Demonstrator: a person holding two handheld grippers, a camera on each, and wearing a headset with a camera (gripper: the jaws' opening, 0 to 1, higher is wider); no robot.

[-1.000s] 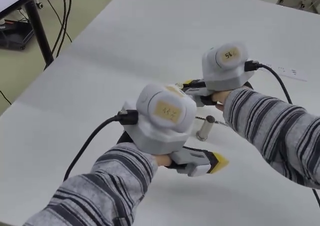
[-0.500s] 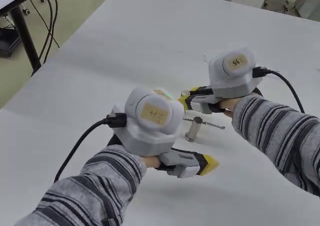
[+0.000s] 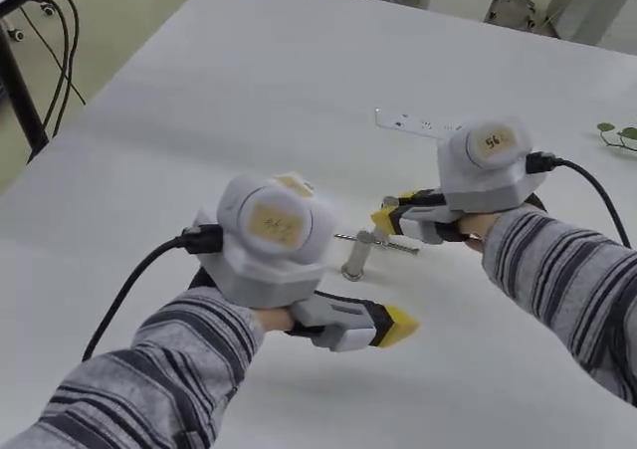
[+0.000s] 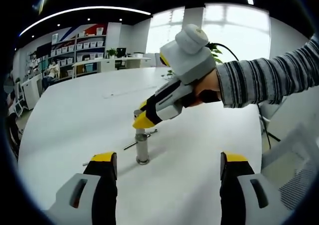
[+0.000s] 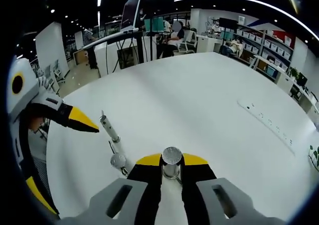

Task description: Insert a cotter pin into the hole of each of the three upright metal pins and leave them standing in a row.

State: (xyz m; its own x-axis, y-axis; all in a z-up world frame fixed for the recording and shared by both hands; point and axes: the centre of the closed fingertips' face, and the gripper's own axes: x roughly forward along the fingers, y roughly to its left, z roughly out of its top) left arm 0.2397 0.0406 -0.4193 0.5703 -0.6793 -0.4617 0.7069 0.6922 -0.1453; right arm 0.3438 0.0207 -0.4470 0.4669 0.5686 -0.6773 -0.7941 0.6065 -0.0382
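Note:
An upright metal pin [image 3: 355, 256] stands mid-table with a cotter pin [image 3: 383, 243] lying crosswise through it. Both also show in the left gripper view, metal pin [image 4: 142, 148] and cotter pin [image 4: 133, 143], and in the right gripper view, metal pin [image 5: 118, 160] and cotter pin [image 5: 108, 127]. My right gripper [image 3: 386, 218] [image 5: 172, 174] is shut on a second metal pin [image 5: 172, 161], just right of the standing one. It enters the left gripper view as right gripper [image 4: 141, 121]. My left gripper [image 4: 169, 159] is open with nothing between its jaws, nearer me than the pin. One yellow fingertip [image 3: 396, 325] shows.
A white power strip [image 3: 418, 123] [image 5: 264, 117] lies on the table beyond the grippers. Green leaves [image 3: 617, 134] sit at the far right. The table's left edge [image 3: 90, 120] drops to the floor, where black cables [image 3: 50, 41] hang by a stand.
The head camera has swung, shifting the picture left. Against the standing pin, my right gripper with its pin has moved from its far left to just right of it. The left gripper has kept its place.

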